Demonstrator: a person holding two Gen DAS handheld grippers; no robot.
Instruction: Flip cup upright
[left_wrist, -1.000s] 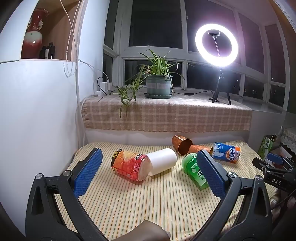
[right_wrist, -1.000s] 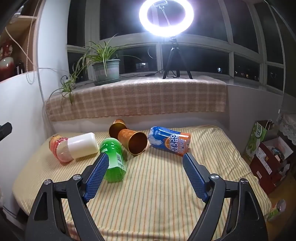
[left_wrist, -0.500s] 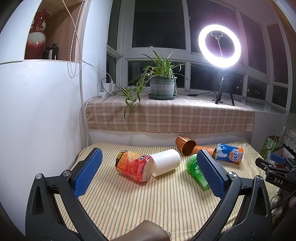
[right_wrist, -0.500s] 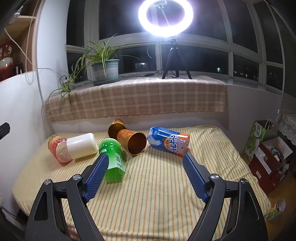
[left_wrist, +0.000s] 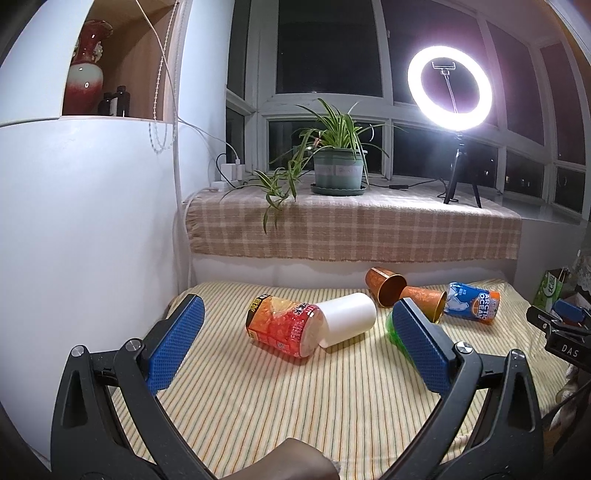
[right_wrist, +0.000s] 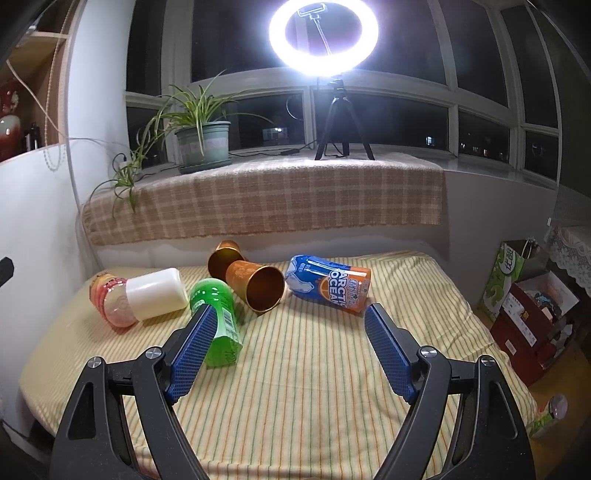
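Observation:
Several cups lie on their sides on a striped cloth (left_wrist: 295, 398). In the left wrist view: an orange-red printed cup (left_wrist: 284, 325), a white cup (left_wrist: 347, 319), a green cup (left_wrist: 393, 328) partly hidden by a fingertip, two copper cups (left_wrist: 382, 286) (left_wrist: 424, 299) and a blue Arctic Ocean cup (left_wrist: 472, 302). The right wrist view shows the white cup (right_wrist: 157, 299), green cup (right_wrist: 218, 321), copper cup (right_wrist: 258, 288) and blue cup (right_wrist: 328, 284). My left gripper (left_wrist: 295, 339) is open and empty before the orange-red cup. My right gripper (right_wrist: 291, 350) is open and empty, short of the cups.
A checked-cloth sill (left_wrist: 351, 229) behind holds a potted plant (left_wrist: 336, 166) and a ring light on a tripod (left_wrist: 450, 92). A white wall (left_wrist: 92, 240) bounds the left. Boxes and a green bag (right_wrist: 517, 291) stand on the floor at right.
The left gripper has drawn slightly right and back, so the cups sit a little further right in its view. The right gripper has barely moved. The cups have not moved.

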